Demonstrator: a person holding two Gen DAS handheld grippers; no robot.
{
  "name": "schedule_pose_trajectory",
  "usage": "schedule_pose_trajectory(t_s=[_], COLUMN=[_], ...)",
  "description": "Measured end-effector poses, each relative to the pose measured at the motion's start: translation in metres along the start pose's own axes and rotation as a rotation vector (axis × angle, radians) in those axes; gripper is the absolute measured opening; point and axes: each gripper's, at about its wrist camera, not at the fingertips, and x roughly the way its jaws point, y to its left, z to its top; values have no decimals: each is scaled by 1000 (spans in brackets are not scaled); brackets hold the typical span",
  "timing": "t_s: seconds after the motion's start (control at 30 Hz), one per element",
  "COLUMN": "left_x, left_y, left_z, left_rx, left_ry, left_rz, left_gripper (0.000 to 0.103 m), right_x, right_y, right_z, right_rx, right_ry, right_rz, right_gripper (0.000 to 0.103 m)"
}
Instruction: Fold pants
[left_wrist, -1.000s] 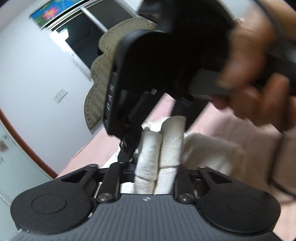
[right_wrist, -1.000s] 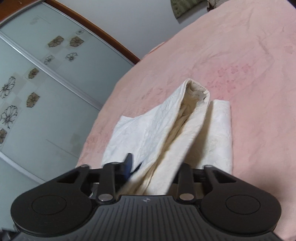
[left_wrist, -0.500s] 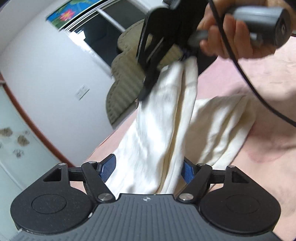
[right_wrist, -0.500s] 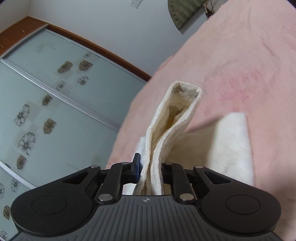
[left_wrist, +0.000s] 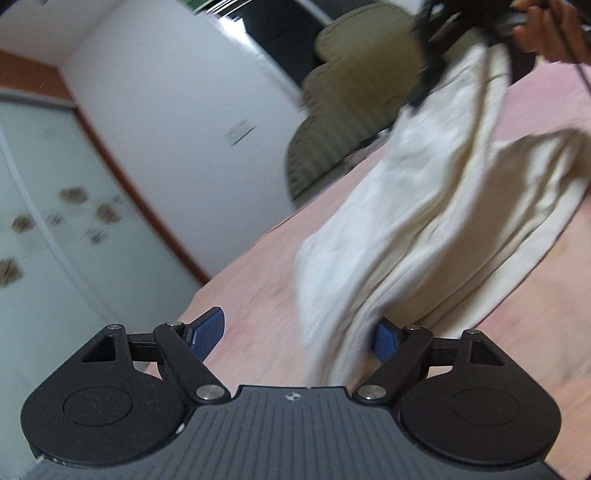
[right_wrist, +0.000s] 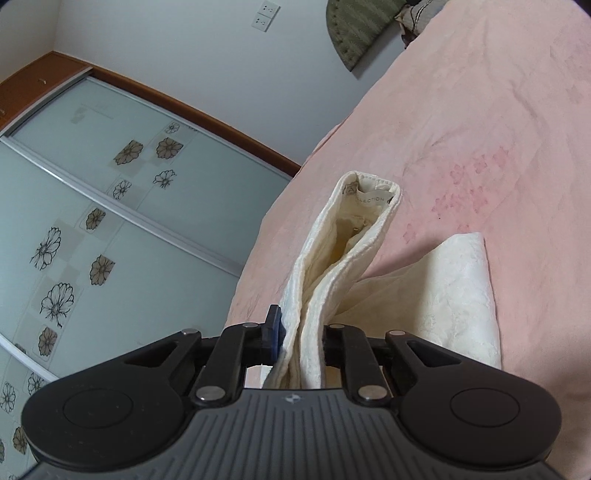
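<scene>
Cream pants hang from above down onto a pink bed. My left gripper is open; its blue pads stand wide apart and the cloth drapes loosely against the right one. My right gripper is shut on the pants' waistband, which stands up folded in the right wrist view, label showing. The right gripper also shows in the left wrist view, top right, holding the pants up. A folded part of the pants lies on the bed.
The pink bedspread spreads to the right. An olive padded headboard stands at the bed's far end. A frosted sliding wardrobe with flower prints stands left of the bed. A white wall with sockets lies behind.
My left gripper has opened wide and let go of the pants, then pulled back from them. The right gripper has closed on the waistband and lifted it higher.
</scene>
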Motion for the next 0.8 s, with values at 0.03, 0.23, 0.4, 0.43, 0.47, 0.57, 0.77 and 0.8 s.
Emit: schedule_pose_trajectory(t_s=[0.03, 0.23, 0.4, 0.43, 0.47, 0.57, 0.77, 0.8], left_x=[1, -13, -7, -7, -8, -4, 1, 1], left_y=[7, 36, 32, 32, 32, 30, 37, 39], left_z=[-3, -10, -16, -16, -16, -15, -17, -18], left_rx=[-23, -86, -77, -75, -66, -39, -28, -26], left_ry=[16, 60, 91, 91, 85, 80, 82, 81], left_rz=[-11, -44, -74, -77, -76, -82, -112, -119], left_gripper=[82, 82, 82, 82, 82, 82, 82, 82], right_x=[0, -3, -5, -5, -4, -3, -4, -6], right_y=[0, -1, -14, -20, -27, -43, -38, -38], right_z=[0, -7, -15, -16, -17, -20, -24, -26], right_rx=[3, 1, -1, -4, -3, 20, -53, -53], right_ry=[-2, -17, -17, -14, -11, -7, -15, -25], right_rz=[1, 5, -47, -78, -104, -127, -176, -173], right_gripper=[14, 14, 14, 14, 14, 14, 14, 14])
